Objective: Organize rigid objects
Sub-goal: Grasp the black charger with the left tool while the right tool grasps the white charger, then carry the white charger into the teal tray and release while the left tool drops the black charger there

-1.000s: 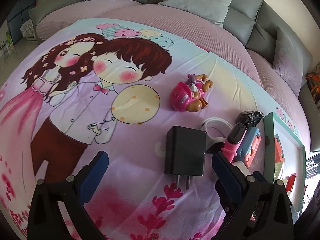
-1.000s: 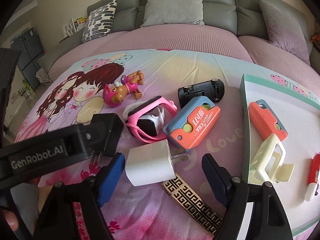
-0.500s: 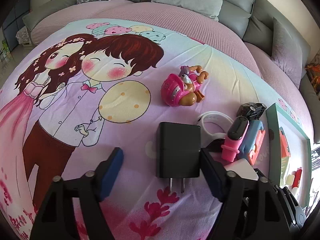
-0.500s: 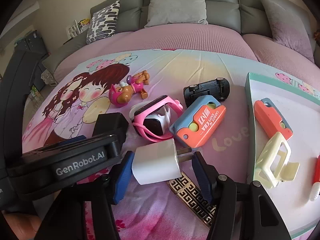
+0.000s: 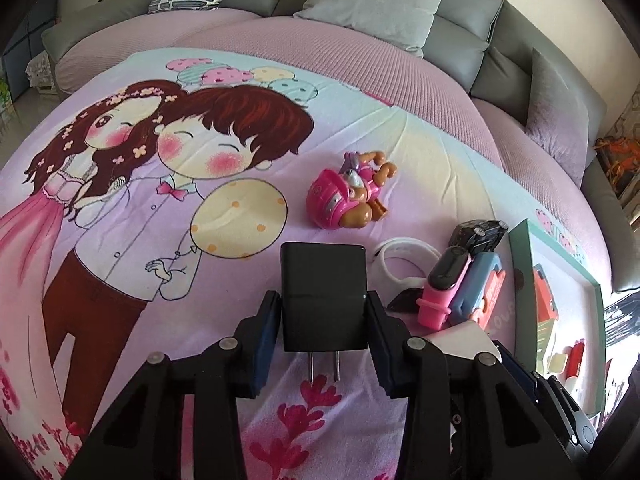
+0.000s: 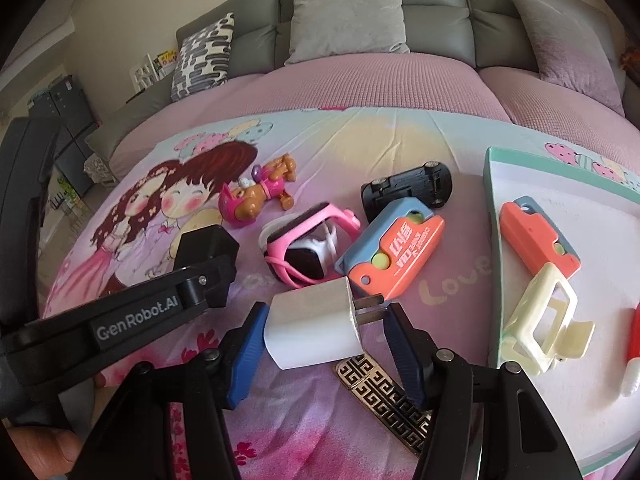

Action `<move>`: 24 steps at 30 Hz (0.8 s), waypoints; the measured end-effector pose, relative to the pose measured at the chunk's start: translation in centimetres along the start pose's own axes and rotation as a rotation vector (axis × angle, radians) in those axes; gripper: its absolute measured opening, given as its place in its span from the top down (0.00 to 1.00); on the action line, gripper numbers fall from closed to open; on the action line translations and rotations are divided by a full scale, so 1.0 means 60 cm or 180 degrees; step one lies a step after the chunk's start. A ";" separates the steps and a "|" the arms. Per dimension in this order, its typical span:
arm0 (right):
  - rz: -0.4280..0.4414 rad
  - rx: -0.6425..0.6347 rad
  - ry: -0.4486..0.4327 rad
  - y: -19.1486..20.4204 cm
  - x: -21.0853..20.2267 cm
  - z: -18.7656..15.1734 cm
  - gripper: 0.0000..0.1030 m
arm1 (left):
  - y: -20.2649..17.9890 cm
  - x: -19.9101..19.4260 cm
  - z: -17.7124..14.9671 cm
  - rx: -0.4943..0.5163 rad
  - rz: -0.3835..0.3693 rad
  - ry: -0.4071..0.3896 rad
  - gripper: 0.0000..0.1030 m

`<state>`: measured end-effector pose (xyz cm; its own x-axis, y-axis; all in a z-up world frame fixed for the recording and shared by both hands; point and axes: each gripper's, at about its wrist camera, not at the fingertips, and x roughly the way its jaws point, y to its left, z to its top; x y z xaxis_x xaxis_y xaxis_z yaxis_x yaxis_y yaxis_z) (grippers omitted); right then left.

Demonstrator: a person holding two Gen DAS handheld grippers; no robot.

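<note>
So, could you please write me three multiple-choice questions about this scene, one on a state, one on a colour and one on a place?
1. The left tongs are
A. wide open
B. shut on the black charger
C. out of sight

2. The charger between the right tongs is
A. white
B. black
C. pink

3. The cream plastic frame lies
A. touching the black charger
B. between the left tongs
C. in the tray

Answers:
1 B, since both pads press the black charger's sides.
2 A, since its body is plain white, with metal prongs pointing right.
3 C, since it rests inside the tray's rim, partly over an orange toy there.
</note>
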<state>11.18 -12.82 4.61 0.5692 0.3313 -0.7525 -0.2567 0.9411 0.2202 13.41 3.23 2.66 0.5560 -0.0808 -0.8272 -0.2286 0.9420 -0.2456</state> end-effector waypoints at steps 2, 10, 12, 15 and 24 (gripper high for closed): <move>0.0040 0.0060 -0.0094 -0.005 -0.013 0.003 0.40 | -0.001 -0.018 0.002 -0.0006 -0.0012 -0.0087 0.58; 0.0053 0.0188 -0.0448 -0.019 -0.061 0.017 0.40 | -0.022 -0.077 0.010 0.0081 -0.0087 -0.0433 0.58; 0.0037 0.0214 -0.0504 -0.024 -0.071 0.020 0.40 | -0.031 -0.081 0.011 0.0126 -0.0134 -0.0455 0.58; -0.0013 0.0263 -0.0539 -0.037 -0.079 0.023 0.40 | -0.048 -0.080 0.010 0.0207 -0.0172 -0.0446 0.58; -0.0479 0.0558 -0.0624 -0.127 -0.110 0.024 0.40 | -0.091 -0.081 -0.001 0.0403 -0.0230 -0.0436 0.58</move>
<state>10.51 -22.08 8.82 0.7350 0.1780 -0.6543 -0.0289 0.9723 0.2320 11.90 -1.51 8.02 0.6728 -0.1126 -0.7312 -0.0867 0.9695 -0.2291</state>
